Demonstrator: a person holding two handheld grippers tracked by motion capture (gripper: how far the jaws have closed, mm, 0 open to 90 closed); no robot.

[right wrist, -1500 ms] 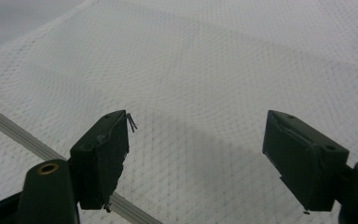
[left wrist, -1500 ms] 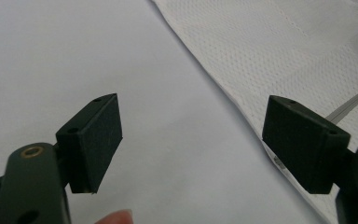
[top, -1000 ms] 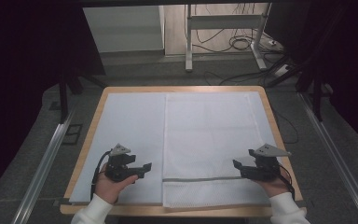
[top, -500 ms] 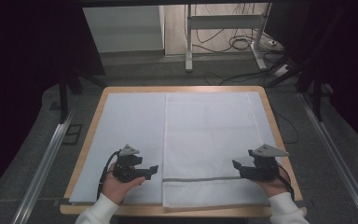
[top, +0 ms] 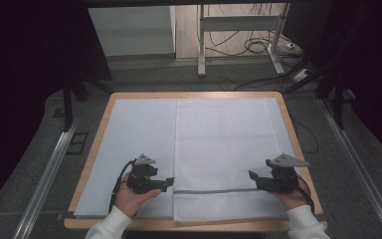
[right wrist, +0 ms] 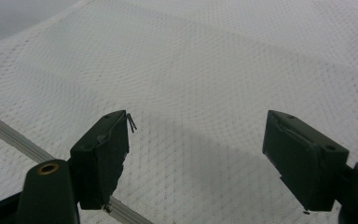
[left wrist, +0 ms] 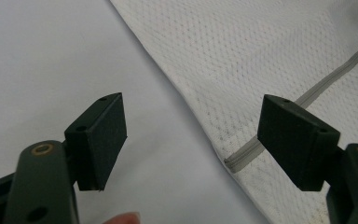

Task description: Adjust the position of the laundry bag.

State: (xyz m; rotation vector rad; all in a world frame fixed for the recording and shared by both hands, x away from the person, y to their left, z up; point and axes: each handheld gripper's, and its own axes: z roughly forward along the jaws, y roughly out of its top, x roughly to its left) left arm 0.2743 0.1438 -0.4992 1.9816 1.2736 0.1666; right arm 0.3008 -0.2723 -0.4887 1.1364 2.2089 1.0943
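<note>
Your left tool [top: 168,182] sits jaws spread at the left edge of the mesh laundry bag [top: 224,149], lined up with the zipper [left wrist: 303,98] end, so you can pinch that corner. Bag lies flat on the pale sheet [top: 134,144] over the worktop [top: 288,119], right of centre (zipper runs across its near end). Your right tool [top: 251,177], also wide open and empty, mirrors it over the mesh, the zipper passing under its jaw: likely a two-point grab.

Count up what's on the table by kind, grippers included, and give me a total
Grippers: 2, the left gripper and the right gripper, both with jaws open
White mesh bags with a grey zipper: 1, the mesh bag
Pale blue sheets covering the tabletop: 1, the sheet
Total: 4
</note>
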